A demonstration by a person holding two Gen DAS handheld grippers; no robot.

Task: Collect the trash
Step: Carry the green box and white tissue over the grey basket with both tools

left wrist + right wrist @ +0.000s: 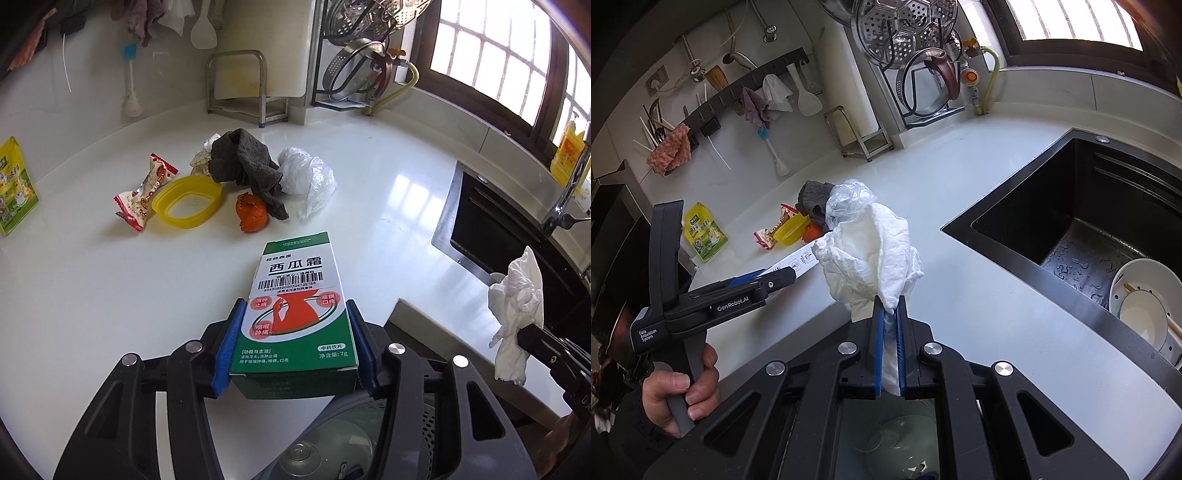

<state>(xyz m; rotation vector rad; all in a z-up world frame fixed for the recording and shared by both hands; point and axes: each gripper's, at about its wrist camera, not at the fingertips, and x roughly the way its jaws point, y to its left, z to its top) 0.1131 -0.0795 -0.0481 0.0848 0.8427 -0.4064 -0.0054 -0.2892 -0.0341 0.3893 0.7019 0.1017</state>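
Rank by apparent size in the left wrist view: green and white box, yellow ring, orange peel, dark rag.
1. green and white box, though it is nearest the camera, so enlarged.
2. dark rag and yellow ring look alike; unranked.
3. orange peel, smallest.

Two close wrist views angled down, sharing the white counter.

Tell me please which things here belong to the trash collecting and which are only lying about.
Belong to the job:
- green box, held in the left gripper
- crumpled tissue, pinched in the right gripper
- orange peel
- snack wrapper
- plastic bag

Only lying about:
- grey cloth
- yellow lid
- sink with bowls
- pot lid rack
- yellow bottle
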